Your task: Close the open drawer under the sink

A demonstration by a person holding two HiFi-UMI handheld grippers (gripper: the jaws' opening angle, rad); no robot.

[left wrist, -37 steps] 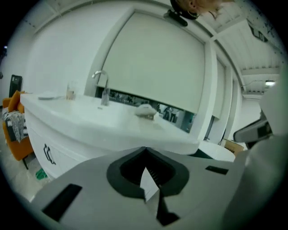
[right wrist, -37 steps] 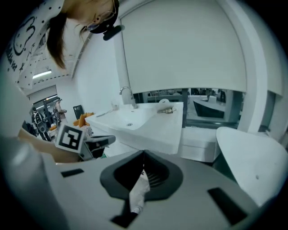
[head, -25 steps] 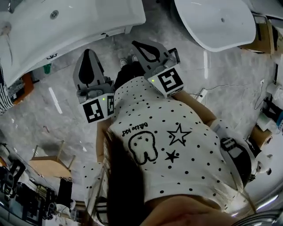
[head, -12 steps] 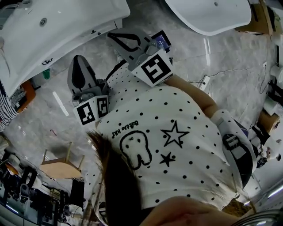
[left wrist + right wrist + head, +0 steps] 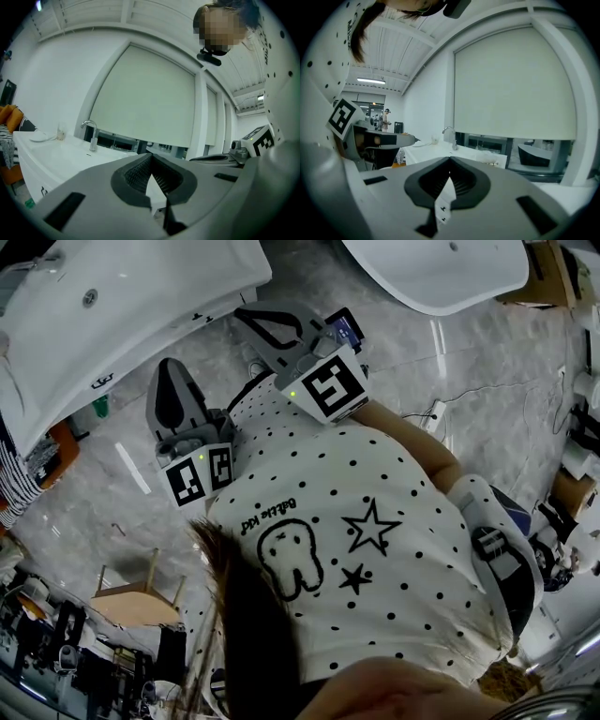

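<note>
Close against the dotted shirt (image 5: 375, 521), the left gripper (image 5: 172, 371) and the right gripper (image 5: 251, 321) each hold their jaws pressed together on nothing. Ahead to the left stands the white sink (image 5: 141, 296); the drawer beneath it cannot be made out; a white tub (image 5: 441, 273) lies farther right.

White tub (image 5: 441, 273), wooden stool (image 5: 131, 606), marble floor (image 5: 487, 399)

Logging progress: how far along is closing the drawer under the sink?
Nothing looks done yet, and no drawer shows in any view. In hand: the left tool and right tool are shut, empty and held short of the sink. Left: reaching the drawer and pushing it shut.
</note>
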